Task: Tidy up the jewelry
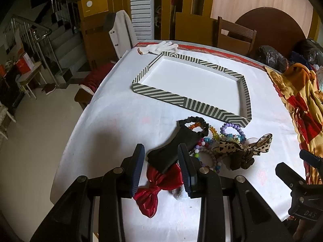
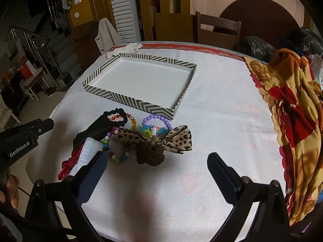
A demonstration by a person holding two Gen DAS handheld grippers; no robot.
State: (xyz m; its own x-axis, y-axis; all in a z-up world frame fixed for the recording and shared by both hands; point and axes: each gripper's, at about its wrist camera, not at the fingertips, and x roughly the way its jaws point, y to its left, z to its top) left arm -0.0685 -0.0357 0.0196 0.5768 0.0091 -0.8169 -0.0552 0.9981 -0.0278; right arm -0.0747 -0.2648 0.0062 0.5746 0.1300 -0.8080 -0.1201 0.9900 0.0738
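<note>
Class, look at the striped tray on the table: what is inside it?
The striped tray shows only its bare white floor; nothing lies in it. The near wall hides a thin strip of floor just behind it, so that strip cannot be checked.

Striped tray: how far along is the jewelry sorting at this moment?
Done: nothing; the striped tray holds no items. In hand: the left gripper straddles the black bow, jaws not yet pressing; the right gripper is wide open and holds nothing. Left: red bow, leopard bow and bead bracelets still piled on the table.
</note>
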